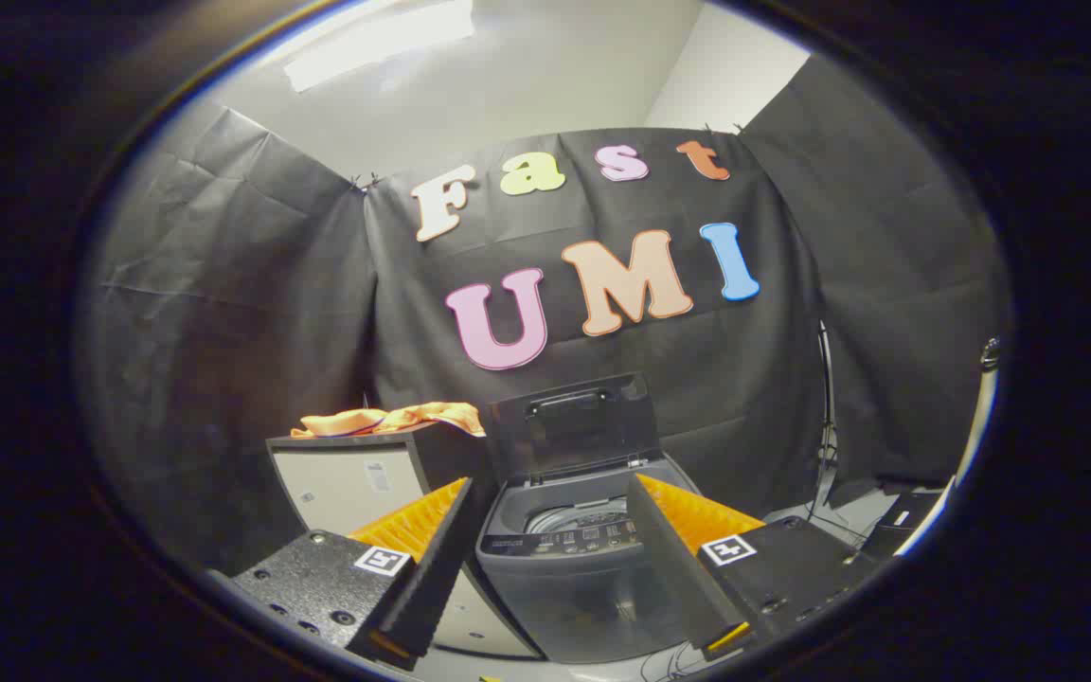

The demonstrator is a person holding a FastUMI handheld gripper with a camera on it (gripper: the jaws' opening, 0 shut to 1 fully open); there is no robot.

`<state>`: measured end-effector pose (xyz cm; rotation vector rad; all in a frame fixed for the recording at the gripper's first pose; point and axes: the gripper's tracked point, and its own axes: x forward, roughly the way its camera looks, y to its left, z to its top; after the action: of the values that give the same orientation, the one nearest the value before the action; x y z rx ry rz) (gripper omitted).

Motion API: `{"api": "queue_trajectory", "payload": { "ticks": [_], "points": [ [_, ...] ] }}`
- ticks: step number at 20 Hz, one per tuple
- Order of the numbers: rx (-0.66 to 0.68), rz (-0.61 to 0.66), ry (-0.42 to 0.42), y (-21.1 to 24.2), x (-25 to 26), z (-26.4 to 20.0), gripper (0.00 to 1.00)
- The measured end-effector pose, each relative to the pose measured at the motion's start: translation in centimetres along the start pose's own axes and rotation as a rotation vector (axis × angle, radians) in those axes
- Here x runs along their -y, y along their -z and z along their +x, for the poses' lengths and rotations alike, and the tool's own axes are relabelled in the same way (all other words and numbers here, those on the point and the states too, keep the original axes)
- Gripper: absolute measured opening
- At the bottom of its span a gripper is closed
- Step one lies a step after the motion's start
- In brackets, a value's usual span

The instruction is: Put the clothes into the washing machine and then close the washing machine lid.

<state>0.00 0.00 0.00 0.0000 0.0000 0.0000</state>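
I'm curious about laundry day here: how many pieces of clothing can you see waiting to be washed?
1 orange garment that I can make out, lying crumpled on the cabinet left of the open washing machine, beyond the open gripper. The heap could hide another.

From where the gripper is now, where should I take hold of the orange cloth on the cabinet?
Grip the bunched fold at the right end of the orange cloth, nearest the washing machine, probably coming from above. It lies flat and crumpled on the cabinet, so a raised ridge should give the fingers something to pinch. The gripper is open, holding nothing, its fingers either side of the machine's opening.
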Motion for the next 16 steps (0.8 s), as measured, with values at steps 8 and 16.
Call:
{"api": "queue_trajectory", "payload": {
  "ticks": [8,16],
  "points": [
    [-0.015,-0.025,0.048,2.1,-0.2,0.6,0.96],
    [-0.038,-0.065,0.016,3.4,-2.4,0.8,0.96]
  ]
}}
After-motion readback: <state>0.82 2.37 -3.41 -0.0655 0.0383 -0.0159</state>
